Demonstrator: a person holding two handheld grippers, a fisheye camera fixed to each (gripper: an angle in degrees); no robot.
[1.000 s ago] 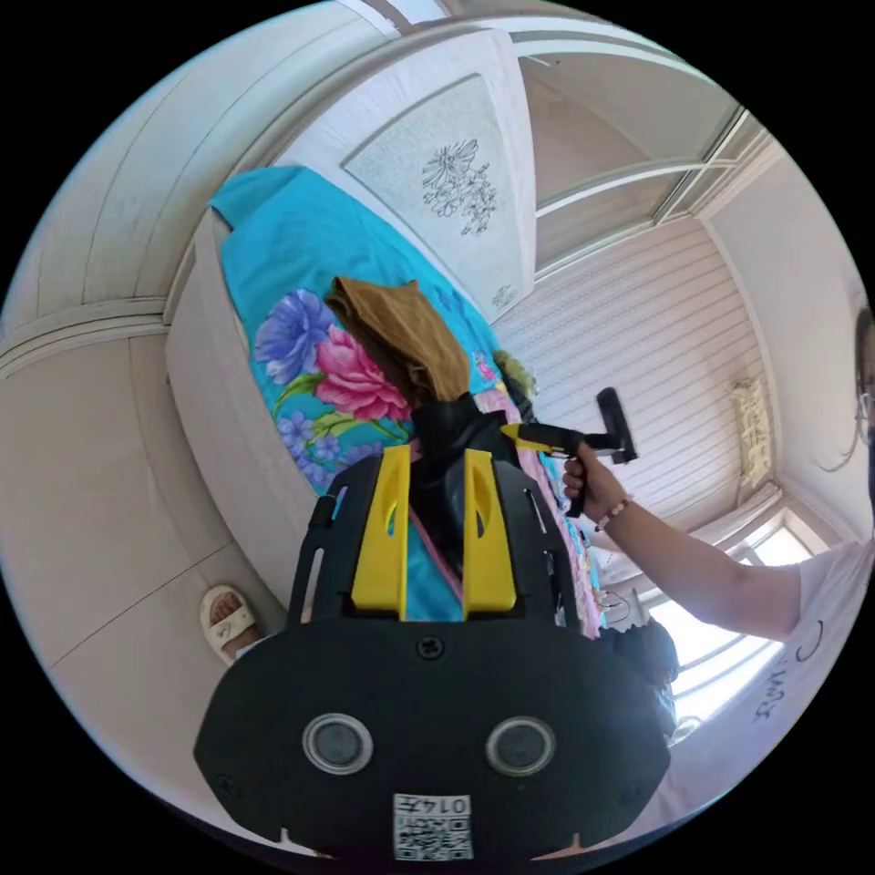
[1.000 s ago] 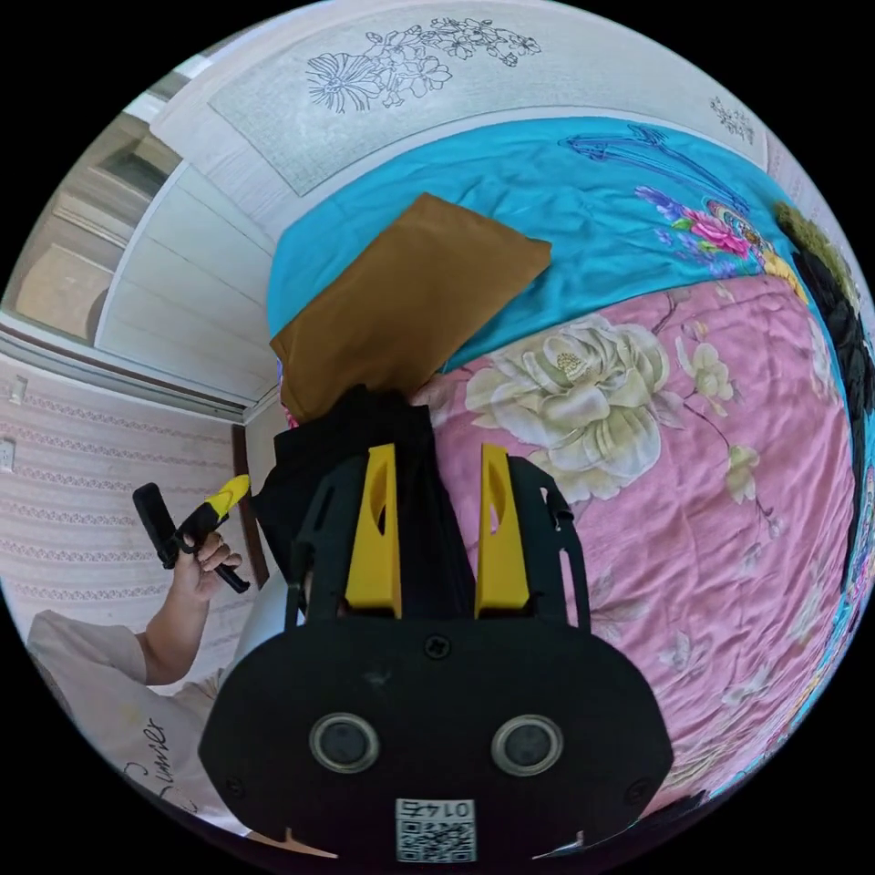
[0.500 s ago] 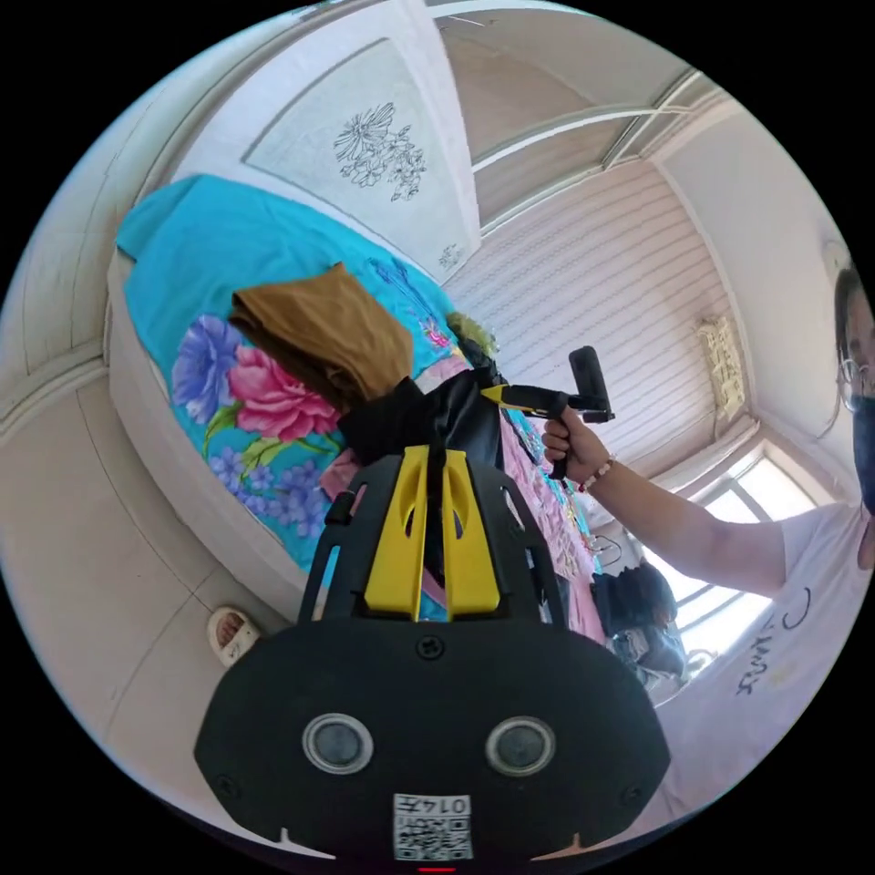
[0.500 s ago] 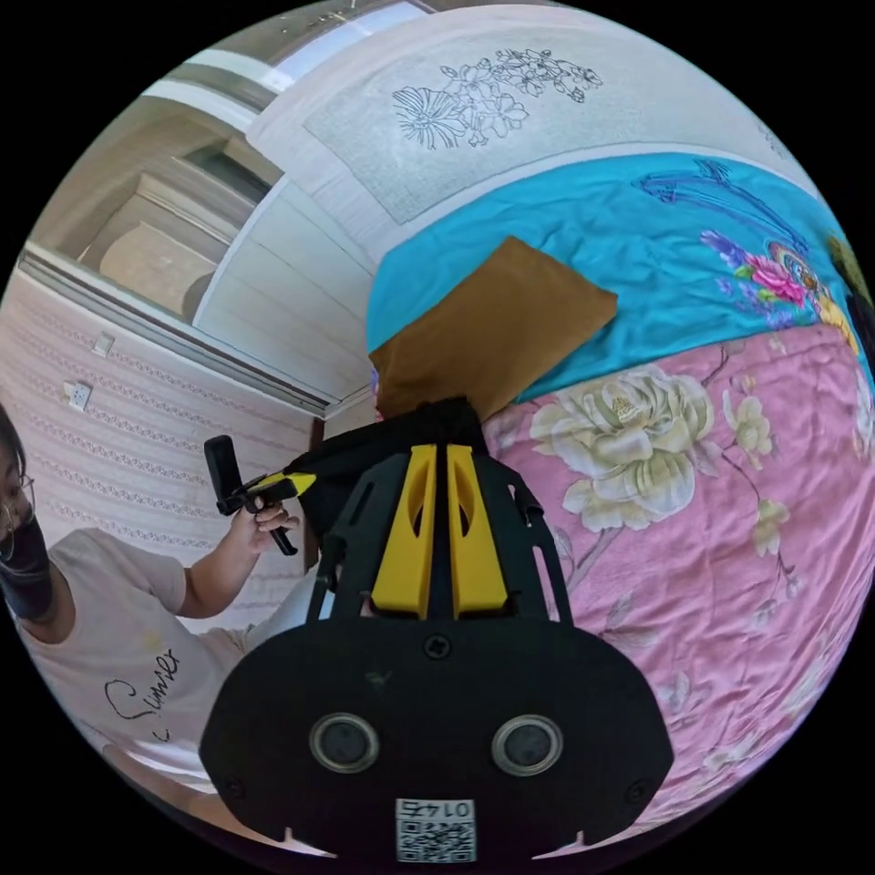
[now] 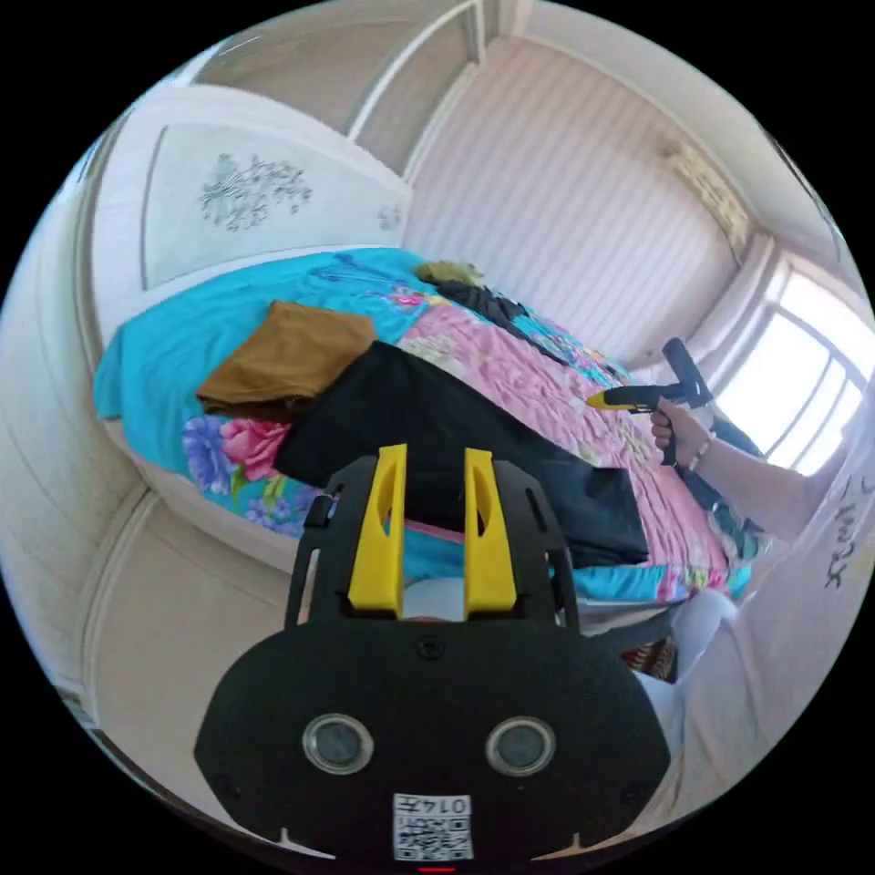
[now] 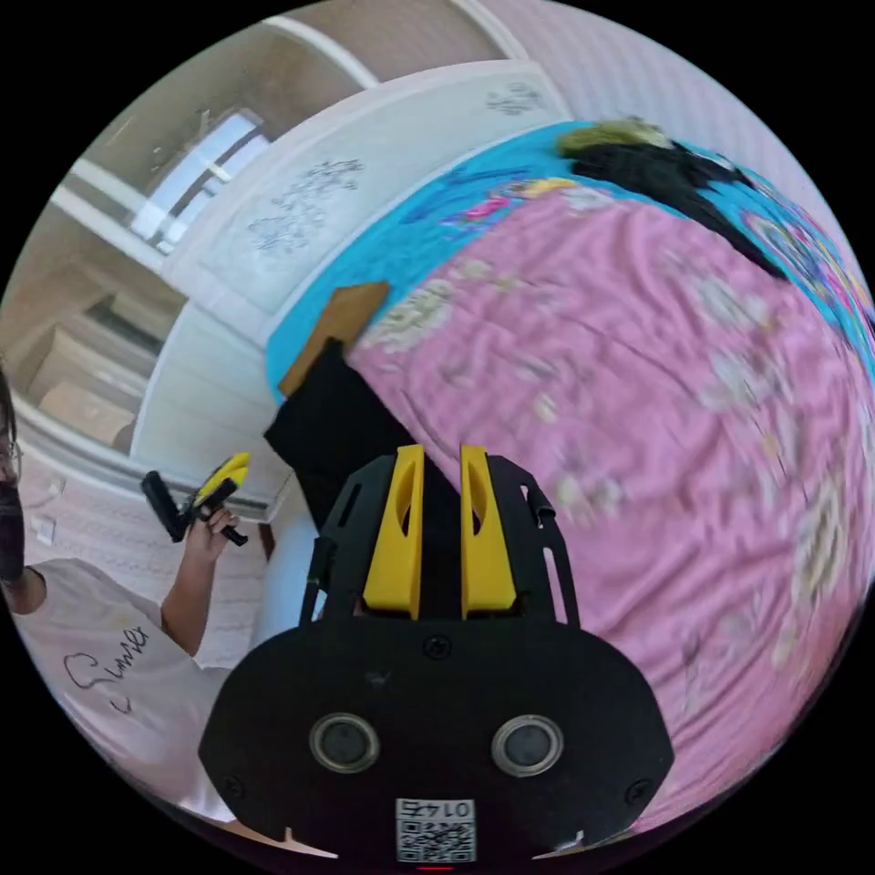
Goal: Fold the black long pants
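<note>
The black pants (image 5: 456, 447) lie on the bed (image 5: 164, 337), folded into a long flat band near the edge, on the pink quilt (image 6: 656, 392) and partly over the blue sheet. One end rests just beside a folded brown garment (image 5: 283, 355) near the white headboard (image 5: 237, 200).

I think the cloth is soft, light and limp. It will sag when lifted and has no stiffness, so it seems best to take it at a corner or at the end of the band, with one pair of tongs at each side to keep the fold even.

The left tongs (image 5: 432, 519) hang above the bed edge with the jaws apart and nothing between them. The right tongs (image 6: 436, 529) are held above the pants, the jaws narrow with a small gap, and I see no cloth pinched there.

Farther on the bed, near the wall, a pile of dark clothes (image 6: 674, 182) lies with a greenish item on top. I see no basket or box here.
</note>
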